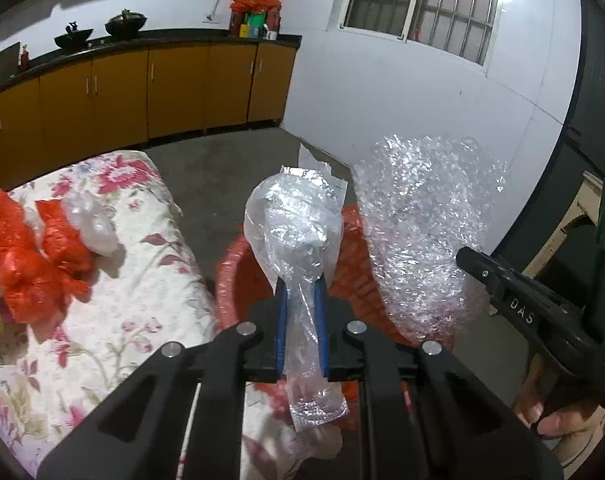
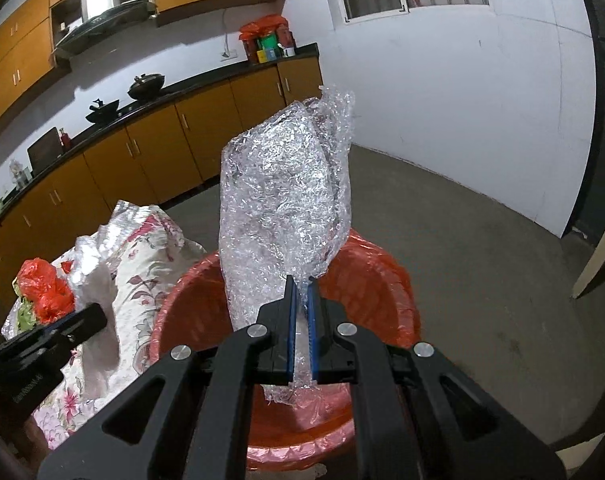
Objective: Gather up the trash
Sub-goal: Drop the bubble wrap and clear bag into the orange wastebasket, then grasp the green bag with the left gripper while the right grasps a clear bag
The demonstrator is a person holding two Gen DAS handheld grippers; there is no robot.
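Observation:
My left gripper [image 1: 301, 286] is shut on a clear plastic bag [image 1: 294, 224] and holds it upright over the red bin [image 1: 232, 280]. My right gripper [image 2: 301, 282] is shut on a crumpled sheet of bubble wrap [image 2: 282, 200], held above the same red-lined bin [image 2: 378, 280]. The bubble wrap also shows in the left wrist view [image 1: 422, 232], just right of the bag, with the right gripper's body [image 1: 522, 308] beside it. Crumpled red plastic bags [image 1: 30, 256] and a clear wrapper [image 1: 94, 224] lie on the floral cloth [image 1: 142, 288]; the red bags also show in the right wrist view [image 2: 46, 292].
The floral-covered table [image 2: 142, 272] stands left of the bin. Yellow cabinets with a black counter [image 1: 142, 80] run along the back wall, holding woks and a red bag. Grey concrete floor [image 2: 482, 260] spreads to the right. A dark door frame [image 1: 598, 80] is at far right.

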